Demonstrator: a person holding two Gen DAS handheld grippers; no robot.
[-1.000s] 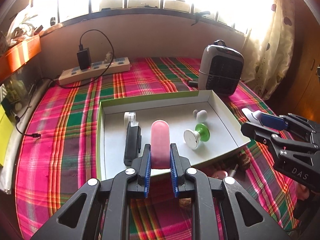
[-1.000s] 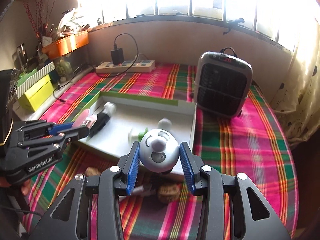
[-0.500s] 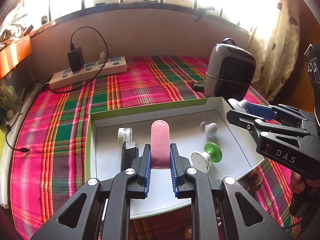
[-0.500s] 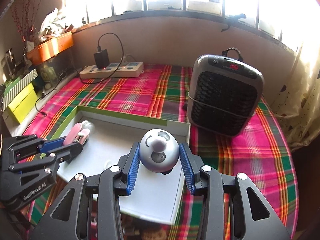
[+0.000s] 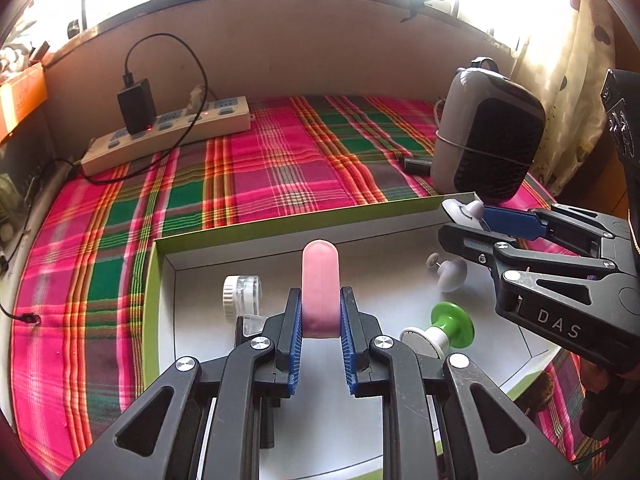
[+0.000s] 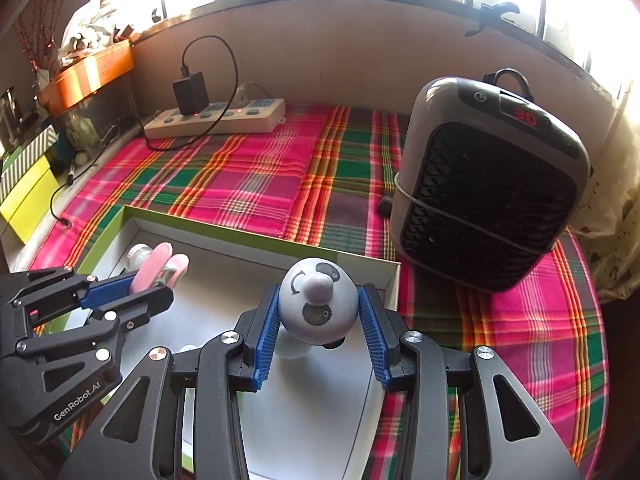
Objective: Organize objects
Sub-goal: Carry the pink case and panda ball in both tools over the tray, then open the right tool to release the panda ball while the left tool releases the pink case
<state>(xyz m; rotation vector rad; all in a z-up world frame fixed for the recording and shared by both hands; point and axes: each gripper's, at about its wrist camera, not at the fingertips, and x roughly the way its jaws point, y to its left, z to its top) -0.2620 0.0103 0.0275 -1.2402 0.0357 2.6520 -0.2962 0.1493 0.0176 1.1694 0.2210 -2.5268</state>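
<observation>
over white tray: l gripper clamps pink tube, r gripper clamps grey ball toy.

White letters "DAS" stand on the black body of the right gripper at four o'clock in the left wrist view. "GenRobot.AI" runs along the left gripper at eight o'clock (right wrist view). The space heater shows red digits, too blurred to read.

Your way over the plaid cloth is free behind the box wall; the heater blocks the right, the power strip lies far.
</observation>
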